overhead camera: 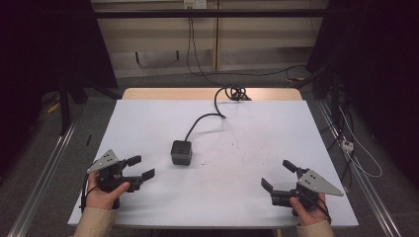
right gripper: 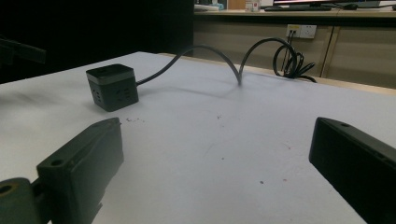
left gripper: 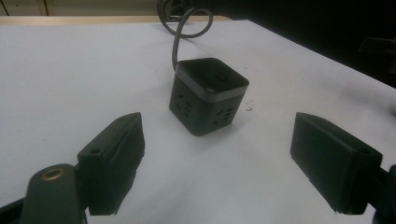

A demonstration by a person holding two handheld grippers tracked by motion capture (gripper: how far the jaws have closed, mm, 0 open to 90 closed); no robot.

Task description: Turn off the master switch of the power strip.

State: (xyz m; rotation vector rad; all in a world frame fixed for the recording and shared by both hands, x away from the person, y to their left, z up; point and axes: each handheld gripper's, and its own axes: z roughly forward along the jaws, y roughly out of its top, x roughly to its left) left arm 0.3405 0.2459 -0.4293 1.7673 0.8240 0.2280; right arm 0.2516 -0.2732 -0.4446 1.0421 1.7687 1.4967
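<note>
A black cube-shaped power socket [overhead camera: 181, 152] [left gripper: 208, 93] [right gripper: 112, 87] stands near the middle of the white table [overhead camera: 247, 138], and its grey cable [overhead camera: 207, 116] [right gripper: 219, 53] runs to the far edge. My left gripper [overhead camera: 141, 167] [left gripper: 217, 163] rests at the near left, held by a hand, jaws open and empty, pointing at the cube a short way off. At the near right, my right gripper [overhead camera: 279, 175] [right gripper: 215, 168] is open and empty too, aimed toward the cube from farther away.
The cable ends in a coil [overhead camera: 236, 92] [right gripper: 292, 58] at the table's far edge. Metal rails [overhead camera: 44, 168] run along both sides of the table. A white power strip [overhead camera: 347, 144] lies on the floor at the right.
</note>
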